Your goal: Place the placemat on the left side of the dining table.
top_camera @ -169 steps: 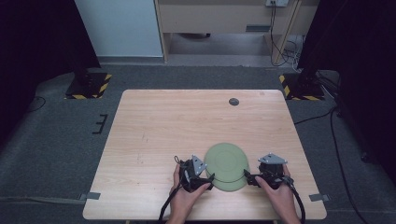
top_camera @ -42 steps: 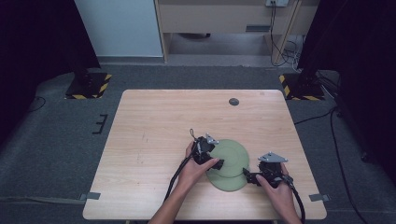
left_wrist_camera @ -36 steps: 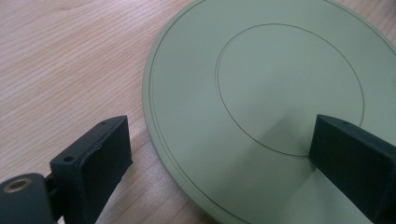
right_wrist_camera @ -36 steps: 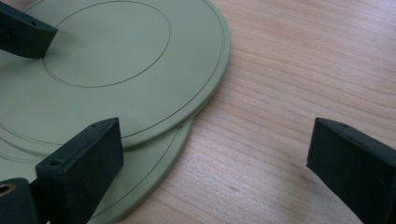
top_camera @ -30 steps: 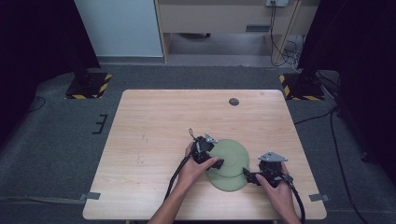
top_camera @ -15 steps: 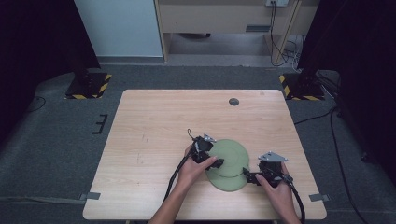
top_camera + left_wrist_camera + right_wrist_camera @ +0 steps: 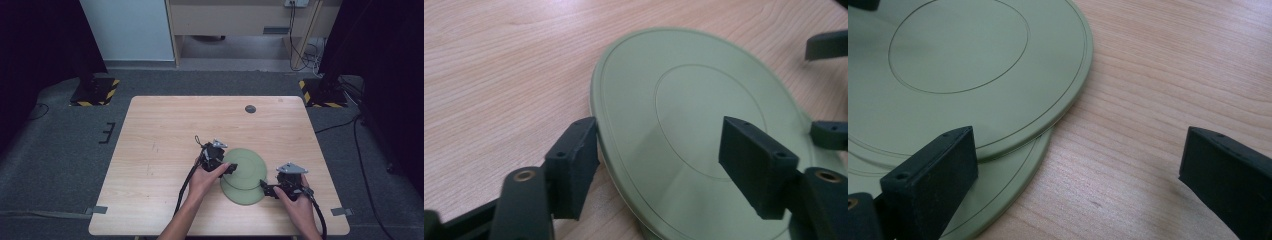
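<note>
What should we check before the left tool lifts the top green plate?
1. Top plate sits on the bottom plate, shifted off-centre: ok.
2. Left tool straddles the top plate's edge; its jaws have just been closing: ok.
3. Left pads pressing the plate: cannot tell.
4. Right tool open, one jaw over the bottom plate: ok.
5. Bottom plate held down: not ok.
6. Table around the plates free: ok.
</note>
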The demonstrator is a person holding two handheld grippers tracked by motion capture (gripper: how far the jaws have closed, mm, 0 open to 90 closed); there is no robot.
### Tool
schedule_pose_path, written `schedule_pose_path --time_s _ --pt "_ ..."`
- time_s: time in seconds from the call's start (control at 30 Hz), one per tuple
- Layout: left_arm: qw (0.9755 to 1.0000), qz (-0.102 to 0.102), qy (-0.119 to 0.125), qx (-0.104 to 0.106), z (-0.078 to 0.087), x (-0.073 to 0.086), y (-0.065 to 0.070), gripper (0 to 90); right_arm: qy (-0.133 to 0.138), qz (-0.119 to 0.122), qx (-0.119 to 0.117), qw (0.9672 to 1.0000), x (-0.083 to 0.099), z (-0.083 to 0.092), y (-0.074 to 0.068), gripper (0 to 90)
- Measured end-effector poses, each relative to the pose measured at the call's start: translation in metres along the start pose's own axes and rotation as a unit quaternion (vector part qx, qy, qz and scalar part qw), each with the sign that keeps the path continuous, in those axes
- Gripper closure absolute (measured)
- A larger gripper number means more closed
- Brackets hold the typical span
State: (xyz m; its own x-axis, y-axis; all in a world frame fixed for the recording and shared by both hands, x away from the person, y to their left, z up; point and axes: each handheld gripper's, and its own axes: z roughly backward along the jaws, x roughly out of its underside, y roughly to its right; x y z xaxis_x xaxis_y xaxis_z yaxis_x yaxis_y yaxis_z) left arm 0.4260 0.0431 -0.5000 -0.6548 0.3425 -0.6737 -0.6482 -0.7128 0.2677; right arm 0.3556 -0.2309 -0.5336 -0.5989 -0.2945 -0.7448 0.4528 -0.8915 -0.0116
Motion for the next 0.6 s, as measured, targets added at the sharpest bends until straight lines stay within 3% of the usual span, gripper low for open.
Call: schedule_pose_path --time_s 0.07,0.3,0.43,0.6 --pt "0.9999 0.010 0.006 0.006 0.002 -0.001 -0.002 36.0 0.000 0.000 0.000 1.0000 0.000 0.000 0.000 2.4" --pt "0.9998 0.010 0.015 0.012 0.008 0.000 -0.003 45.7 0.000 -0.001 0.000 1.0000 0.000 0.000 0.000 2.2" --pt "0.9991 0.025 0.027 0.022 0.013 0.002 -0.006 57.2 0.001 0.000 0.003 1.0000 0.000 0.000 0.000 2.2" --pt "0.9991 0.025 0.026 0.024 0.014 0.004 -0.008 65.3 0.001 0.000 0.003 1.0000 0.000 0.000 0.000 2.2"
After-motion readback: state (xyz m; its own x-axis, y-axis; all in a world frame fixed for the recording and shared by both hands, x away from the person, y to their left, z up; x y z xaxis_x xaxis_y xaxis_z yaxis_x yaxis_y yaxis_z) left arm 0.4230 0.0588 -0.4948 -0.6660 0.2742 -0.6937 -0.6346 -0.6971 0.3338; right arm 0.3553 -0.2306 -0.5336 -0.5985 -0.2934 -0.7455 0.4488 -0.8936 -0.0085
